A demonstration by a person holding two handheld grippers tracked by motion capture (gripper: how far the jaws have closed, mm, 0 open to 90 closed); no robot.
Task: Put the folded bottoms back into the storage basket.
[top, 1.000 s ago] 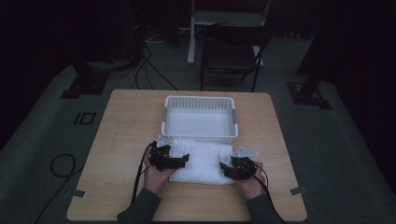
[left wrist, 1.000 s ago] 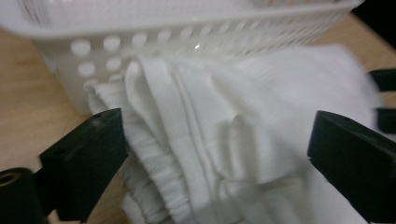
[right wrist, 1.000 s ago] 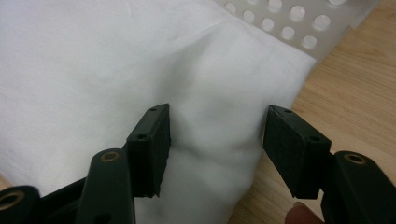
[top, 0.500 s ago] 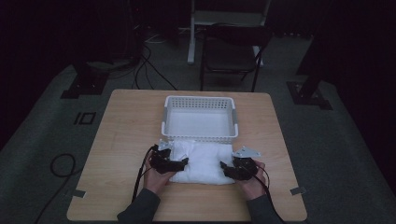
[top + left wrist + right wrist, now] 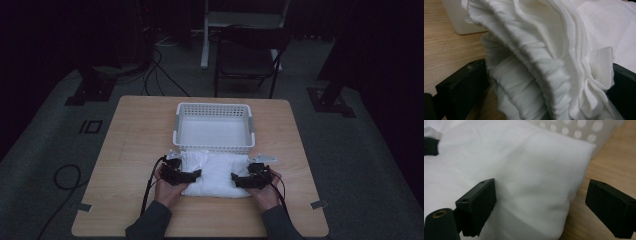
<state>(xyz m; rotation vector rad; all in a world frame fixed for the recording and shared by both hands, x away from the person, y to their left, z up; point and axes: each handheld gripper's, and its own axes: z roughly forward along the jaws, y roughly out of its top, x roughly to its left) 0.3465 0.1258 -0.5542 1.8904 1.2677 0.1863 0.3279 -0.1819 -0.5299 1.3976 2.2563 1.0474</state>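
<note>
The folded white cloth (image 5: pixel 216 174) butts against the basket (image 5: pixel 214 148); bare surface (image 5: pixel 135 135) lies left. The left gripper (image 5: pixel 196 174) gapes around bunched folds; the right gripper (image 5: pixel 236 179) has just released, straddling the cloth's edge.

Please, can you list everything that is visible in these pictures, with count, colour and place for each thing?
folded cloth: one, white, on the near half of the table, just in front of the basket.
basket: one, white, perforated walls, at the table's middle, behind the cloth.
table: one, light wood, centre of the room.
chair: one, dark, on the floor behind the table.
cables: several, black, on the grey floor left of the table and behind it.
left gripper: one, black, at the cloth's left edge, folds bunched between its wide jaws.
right gripper: one, black, at the cloth's right edge; jaws have just been opening, astride the cloth's corner.
</note>
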